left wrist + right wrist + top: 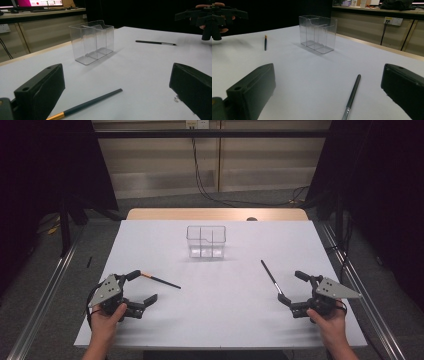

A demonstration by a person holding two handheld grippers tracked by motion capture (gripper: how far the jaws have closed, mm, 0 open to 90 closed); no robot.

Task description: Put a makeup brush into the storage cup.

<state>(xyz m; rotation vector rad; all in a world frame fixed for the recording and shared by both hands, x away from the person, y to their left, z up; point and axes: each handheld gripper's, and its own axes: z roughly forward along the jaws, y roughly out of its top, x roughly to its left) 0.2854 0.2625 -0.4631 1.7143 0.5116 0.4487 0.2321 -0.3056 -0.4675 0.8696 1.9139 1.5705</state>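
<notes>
A clear plastic organiser (206, 241) with several compartments stands empty at the far middle of the white table (220, 315). A dark pencil with an orange-gold end (160, 280) lies at the near left. My left gripper (144, 286) is open around its gold end, jaws either side, not touching it. In the left gripper view the pencil (87, 103) runs between the jaws of the left gripper (115, 75). A black brush with a silver ferrule (270, 276) lies at the near right. My right gripper (290, 286) is open beside its near end; the brush (352, 96) points at the organiser (318, 33).
The table's wooden far edge (215, 214) shows beyond the white sheet. Metal rails (40, 295) run along both sides on the grey floor. Cables (210, 190) hang at the back wall. The right gripper (197, 17) and left gripper (224, 15) appear far off in each other's views.
</notes>
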